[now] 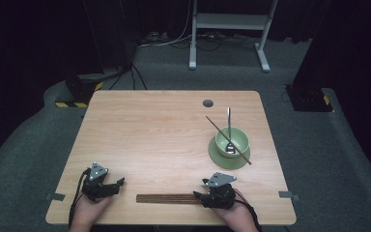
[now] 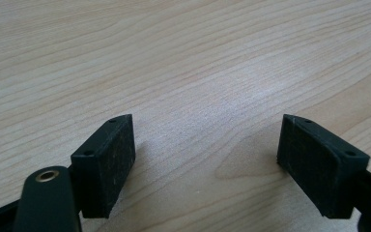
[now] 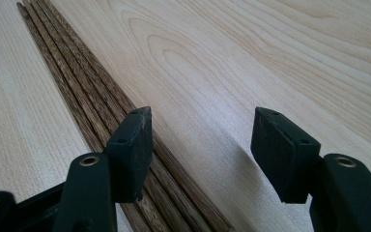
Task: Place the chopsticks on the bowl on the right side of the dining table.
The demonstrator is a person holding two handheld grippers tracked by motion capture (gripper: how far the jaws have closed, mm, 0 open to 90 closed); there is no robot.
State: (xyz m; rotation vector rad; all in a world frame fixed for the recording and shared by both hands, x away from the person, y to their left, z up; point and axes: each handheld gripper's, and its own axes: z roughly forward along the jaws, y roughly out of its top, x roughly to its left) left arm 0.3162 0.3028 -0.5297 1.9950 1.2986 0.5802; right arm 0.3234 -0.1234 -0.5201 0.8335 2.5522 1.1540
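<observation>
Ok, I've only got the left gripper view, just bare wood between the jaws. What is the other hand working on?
Observer: The right gripper sits at one end of a row of brown chopsticks lying flat near the table's front edge.
Operator: Has it grabbed them?
Observer: No. In the right gripper view its jaws stand apart, one pad over the chopsticks, the other over bare wood.
Operator: Anything else on the table?
Observer: On the right, a green bowl stands on a green plate, a spoon standing in the bowl and one chopstick laid across its rim.
</observation>
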